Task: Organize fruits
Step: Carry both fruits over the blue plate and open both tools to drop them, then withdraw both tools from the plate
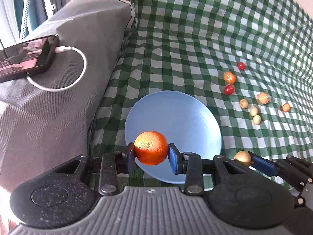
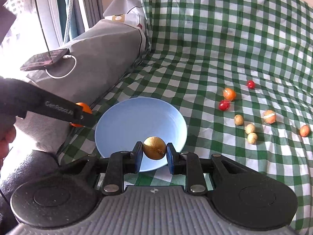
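- Left claw point(image 1: 151, 152) squeezing an orange point(image 1: 151, 147) over the near edge of the blue plate point(image 1: 176, 113).
- Right claw point(image 2: 154, 152) squeezing a small brown fruit point(image 2: 154, 147) over the plate's near edge.
- Little fruits point(image 2: 250, 128) lying right of the plate, on the checked cloth point(image 2: 215, 49).

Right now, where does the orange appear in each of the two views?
Left wrist view: the orange sits low centre, clamped in the left tool, over the blue plate.
Right wrist view: the orange is at mid-left, mostly hidden behind the left tool.
Shared landmark: the blue plate.
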Action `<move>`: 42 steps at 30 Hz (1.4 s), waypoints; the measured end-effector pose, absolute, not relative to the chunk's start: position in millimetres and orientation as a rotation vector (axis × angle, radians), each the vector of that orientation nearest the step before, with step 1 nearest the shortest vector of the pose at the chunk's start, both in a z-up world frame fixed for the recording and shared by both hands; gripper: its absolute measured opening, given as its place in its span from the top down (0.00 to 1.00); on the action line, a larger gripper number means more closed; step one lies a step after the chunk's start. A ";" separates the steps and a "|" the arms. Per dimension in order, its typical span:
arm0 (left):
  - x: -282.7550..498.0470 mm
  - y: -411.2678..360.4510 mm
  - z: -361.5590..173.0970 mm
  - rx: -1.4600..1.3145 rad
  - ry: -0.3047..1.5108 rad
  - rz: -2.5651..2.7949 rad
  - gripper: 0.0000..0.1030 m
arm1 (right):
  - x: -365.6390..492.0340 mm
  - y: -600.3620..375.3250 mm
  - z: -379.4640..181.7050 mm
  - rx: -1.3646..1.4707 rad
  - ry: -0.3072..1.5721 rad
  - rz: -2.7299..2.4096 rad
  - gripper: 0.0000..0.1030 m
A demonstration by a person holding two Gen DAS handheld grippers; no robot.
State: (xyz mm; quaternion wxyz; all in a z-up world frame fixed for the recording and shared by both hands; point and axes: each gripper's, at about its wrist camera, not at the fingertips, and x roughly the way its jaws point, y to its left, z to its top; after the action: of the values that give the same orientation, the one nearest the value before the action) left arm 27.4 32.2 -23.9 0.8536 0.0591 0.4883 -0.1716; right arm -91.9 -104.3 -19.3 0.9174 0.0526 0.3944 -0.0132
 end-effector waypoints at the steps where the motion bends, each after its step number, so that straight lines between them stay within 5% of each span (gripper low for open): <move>1: 31.1 30.2 -27.3 0.128 1.032 -0.361 0.61 | -87.4 -104.3 -22.3 0.108 0.817 -0.023 0.74; 21: 80.6 -1.8 -95.4 0.223 1.132 -0.341 0.61 | -34.3 -107.4 -82.6 0.096 0.944 0.004 0.74; 23: 82.3 -3.7 -95.8 0.228 1.117 -0.336 0.56 | -29.9 -109.4 -85.8 0.104 0.952 0.003 0.74; 24: 82.7 -4.7 -93.9 0.235 1.100 -0.339 0.37 | -27.7 -110.7 -85.9 0.116 0.954 0.005 0.73; 25: 82.2 -5.4 -90.0 0.241 1.078 -0.341 0.14 | -26.6 -112.1 -84.7 0.128 0.947 0.003 0.71; 26: 80.6 -5.6 -84.7 0.247 1.045 -0.335 0.05 | -25.5 -113.2 -82.9 0.138 0.942 0.001 0.67; 28: 74.5 -5.3 -72.6 0.258 0.978 -0.324 0.00 | -24.3 -115.5 -77.2 0.153 0.937 -0.014 0.33; 31: 65.1 -4.1 -58.5 0.275 0.976 -0.354 0.00 | -31.5 -117.2 -64.8 0.145 0.917 -0.051 0.10; 42: -14.2 44.5 -21.4 0.185 0.991 -0.303 0.00 | -110.9 -107.1 -11.8 0.120 0.875 -0.059 0.01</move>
State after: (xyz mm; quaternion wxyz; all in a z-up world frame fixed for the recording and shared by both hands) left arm -14.2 44.5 -21.4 0.8646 0.0883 0.4731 -0.1444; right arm -110.9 -107.1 -11.8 0.9037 0.0579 0.4232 -0.0287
